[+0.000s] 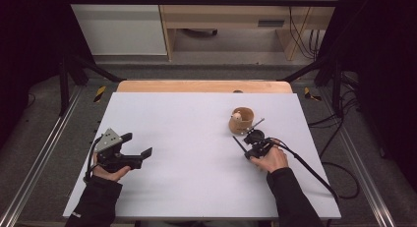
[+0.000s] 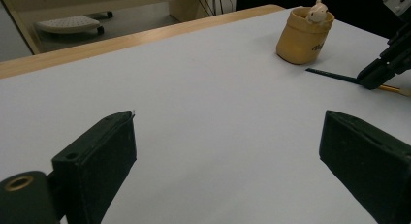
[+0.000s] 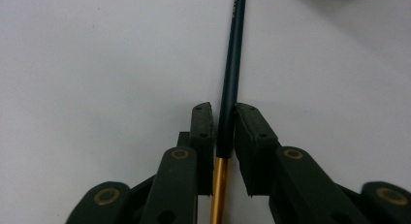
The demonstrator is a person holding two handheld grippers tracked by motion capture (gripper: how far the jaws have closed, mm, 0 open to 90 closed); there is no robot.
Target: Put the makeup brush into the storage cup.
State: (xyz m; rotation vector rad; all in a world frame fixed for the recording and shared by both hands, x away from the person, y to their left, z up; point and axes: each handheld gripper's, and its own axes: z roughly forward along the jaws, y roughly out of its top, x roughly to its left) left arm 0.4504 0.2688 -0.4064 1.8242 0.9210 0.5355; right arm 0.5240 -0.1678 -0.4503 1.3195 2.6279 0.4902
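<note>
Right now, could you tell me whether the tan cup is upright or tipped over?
Upright: the tan cup stands on its base, mouth up, a small figure peeking out.

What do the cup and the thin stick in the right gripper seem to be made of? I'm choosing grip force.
The cup looks like matte tan ceramic or plastic: an even, dull surface with thick rounded walls; which one is unclear. The stick, probably a brush or pen handle, has a smooth dark lacquered shaft with a soft sheen and a shiny gold section, possibly metal, between the jaws of the right gripper.

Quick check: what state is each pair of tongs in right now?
Left tongs: open, holding nothing.
Right tongs: closed on the dark paintbrush handle.
</note>
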